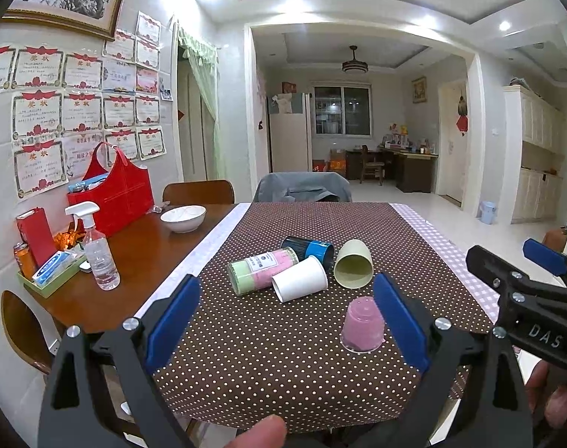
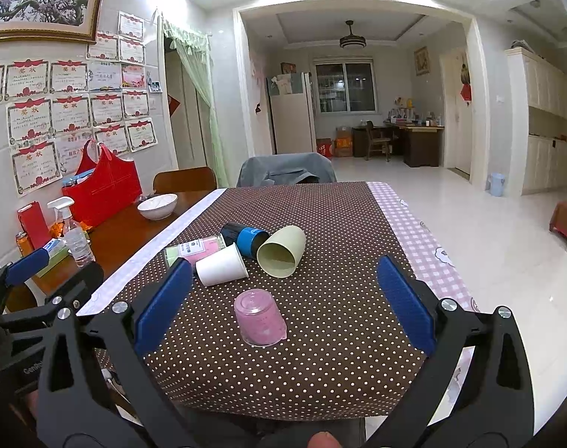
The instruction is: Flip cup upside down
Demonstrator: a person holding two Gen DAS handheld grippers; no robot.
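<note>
A small pink cup stands upside down on the brown dotted cloth; it also shows in the right wrist view. Behind it, several cups lie on their sides: a white paper cup, a pale green cup, a blue and black cup and a pink and green cup. My left gripper is open and empty, near the pink cup. My right gripper is open and empty, back from the pink cup.
A white bowl, a spray bottle, a red bag and a tray of small items sit on the bare wood at the left. Chairs stand at the far end. The cloth's near edge is close.
</note>
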